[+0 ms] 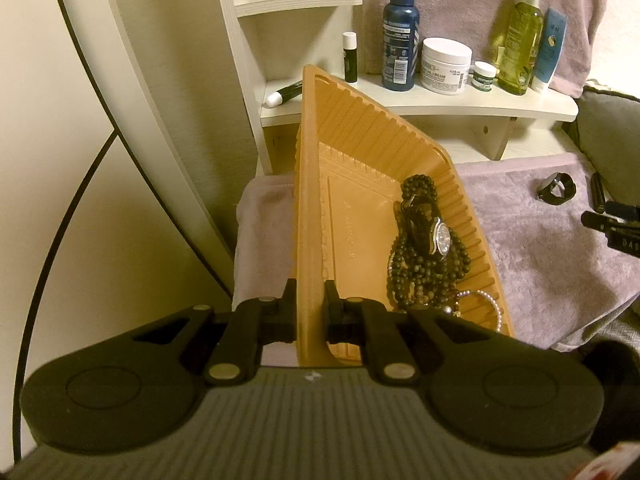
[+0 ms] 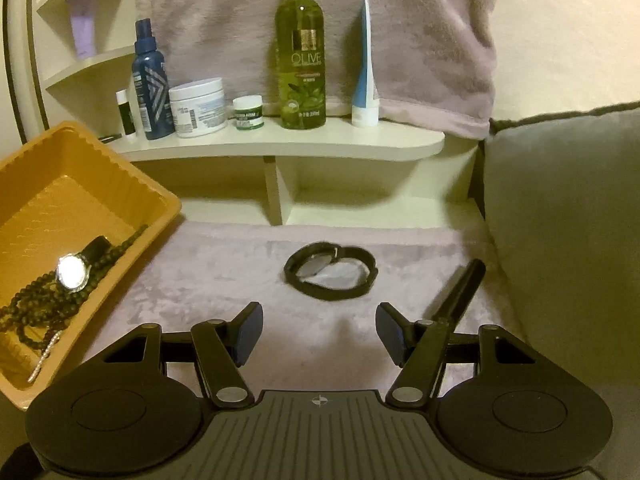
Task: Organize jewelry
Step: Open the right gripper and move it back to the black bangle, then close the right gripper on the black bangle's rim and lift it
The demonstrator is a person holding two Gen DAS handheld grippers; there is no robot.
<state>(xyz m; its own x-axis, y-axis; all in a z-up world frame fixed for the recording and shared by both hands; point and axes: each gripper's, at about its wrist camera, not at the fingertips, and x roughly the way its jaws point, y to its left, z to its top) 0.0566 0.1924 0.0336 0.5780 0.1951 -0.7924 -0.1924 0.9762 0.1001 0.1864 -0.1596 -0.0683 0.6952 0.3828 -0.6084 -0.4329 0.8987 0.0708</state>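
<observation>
My left gripper (image 1: 311,300) is shut on the near wall of an orange plastic tray (image 1: 360,152) and holds it tilted. In the tray lie dark bead necklaces (image 1: 424,272), a silver-faced watch (image 1: 440,238) and a pearl bracelet (image 1: 486,304). The tray (image 2: 36,148) shows at the left of the right wrist view with the watch (image 2: 72,272) inside. My right gripper (image 2: 319,332) is open and empty above the mauve towel. A black band watch (image 2: 331,270) lies on the towel just beyond it, also in the left view (image 1: 556,189). A thin black stick (image 2: 460,292) lies by the right finger.
A cream shelf (image 2: 280,142) at the back holds a blue bottle (image 2: 150,84), a white cream jar (image 2: 198,106), a small jar (image 2: 248,112), an olive bottle (image 2: 302,48), a tube (image 2: 366,76) and a lip balm (image 2: 126,114). A grey cushion (image 2: 568,220) is at the right.
</observation>
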